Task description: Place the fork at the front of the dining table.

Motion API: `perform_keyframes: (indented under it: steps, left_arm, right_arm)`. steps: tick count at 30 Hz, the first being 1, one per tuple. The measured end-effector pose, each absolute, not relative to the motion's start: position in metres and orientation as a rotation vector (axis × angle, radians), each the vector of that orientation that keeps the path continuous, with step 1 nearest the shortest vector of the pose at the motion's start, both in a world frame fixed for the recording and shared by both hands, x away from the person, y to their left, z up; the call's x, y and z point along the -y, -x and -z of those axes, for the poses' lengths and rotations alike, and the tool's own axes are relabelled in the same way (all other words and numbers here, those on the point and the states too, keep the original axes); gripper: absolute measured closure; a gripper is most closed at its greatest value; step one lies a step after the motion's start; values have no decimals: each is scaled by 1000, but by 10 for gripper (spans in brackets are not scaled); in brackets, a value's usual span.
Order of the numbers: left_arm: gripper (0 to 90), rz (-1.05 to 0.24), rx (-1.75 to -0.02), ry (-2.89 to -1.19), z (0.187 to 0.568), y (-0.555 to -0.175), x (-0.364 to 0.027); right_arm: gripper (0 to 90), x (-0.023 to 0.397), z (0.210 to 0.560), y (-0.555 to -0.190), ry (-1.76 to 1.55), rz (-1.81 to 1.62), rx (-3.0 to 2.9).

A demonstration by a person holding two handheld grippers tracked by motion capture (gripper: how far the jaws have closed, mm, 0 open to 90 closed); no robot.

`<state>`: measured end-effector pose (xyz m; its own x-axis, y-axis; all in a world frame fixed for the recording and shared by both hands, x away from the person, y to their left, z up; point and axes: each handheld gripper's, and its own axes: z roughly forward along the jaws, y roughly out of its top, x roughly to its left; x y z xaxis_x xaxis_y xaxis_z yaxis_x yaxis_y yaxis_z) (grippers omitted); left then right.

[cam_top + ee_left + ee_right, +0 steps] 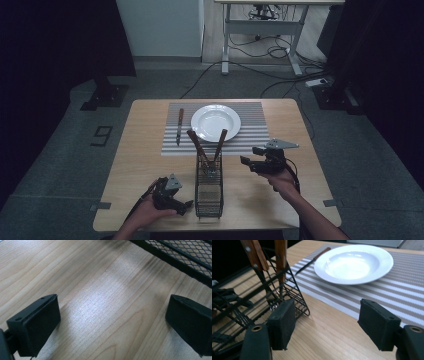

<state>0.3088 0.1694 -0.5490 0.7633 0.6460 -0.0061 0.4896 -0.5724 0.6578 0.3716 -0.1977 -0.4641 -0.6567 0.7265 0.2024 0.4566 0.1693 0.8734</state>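
A black wire caddy [208,192] stands at the table's front middle, with two wooden-handled utensils [196,142] leaning out of its far end. Beyond it a white plate [215,123] rests on a striped placemat [250,135], and a wooden-handled knife [179,126] lies left of the plate. My left gripper [186,207] hovers low just left of the caddy, open, with bare wood between its jaws [112,325]. My right gripper [250,156] is open to the right of the caddy. It faces the caddy [294,297], the handles [254,252] and the plate [354,263], and holds nothing [328,325].
The wooden table [145,150] has bare areas left and right of the placemat. The caddy's mesh [180,252] lies close to the left gripper. Behind the table are a desk frame with loose cables [260,35], dark stands and a floor marker "9" [102,135].
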Motion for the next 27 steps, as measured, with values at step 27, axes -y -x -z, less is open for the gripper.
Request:
perform_keyframes:
  steps: [27]
  left_arm:
    - [0,-309,-846,-2297,549,-310,-169]
  right_arm:
    - [358,159,435,-389,-1028,-1545,-2207]
